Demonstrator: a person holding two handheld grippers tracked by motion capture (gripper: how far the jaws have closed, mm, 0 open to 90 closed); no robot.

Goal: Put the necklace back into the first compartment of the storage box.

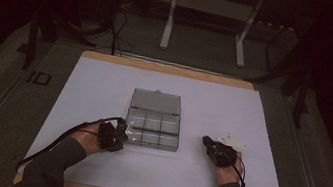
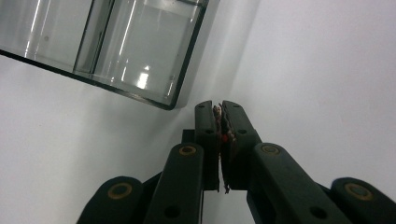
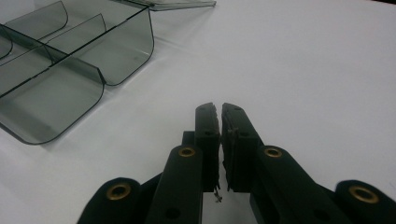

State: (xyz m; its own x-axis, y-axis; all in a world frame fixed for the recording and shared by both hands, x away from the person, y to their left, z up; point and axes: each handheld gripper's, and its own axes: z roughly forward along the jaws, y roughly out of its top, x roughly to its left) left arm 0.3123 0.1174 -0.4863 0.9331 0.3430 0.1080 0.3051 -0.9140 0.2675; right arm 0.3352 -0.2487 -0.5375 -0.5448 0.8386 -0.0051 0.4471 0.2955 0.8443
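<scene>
Two pairs of tongs flanked the clear compartment box (image 1: 152,131) at mid worktop (image 1: 104,89), its lid laid open behind it. On the left, my left tongs (image 1: 120,133) sat just beside the box's near left corner, jaws together, nothing gripped that I could see. The box looked light, stiff and slick, thin smoky plastic that I judged would skate on the white sheet and might crack if pinched hard; I reckoned the outer wall or a divider the best hold. To the right, my right tongs (image 1: 206,141) rested apart from it, jaws together and empty, near some small white pieces (image 1: 231,140).
</scene>
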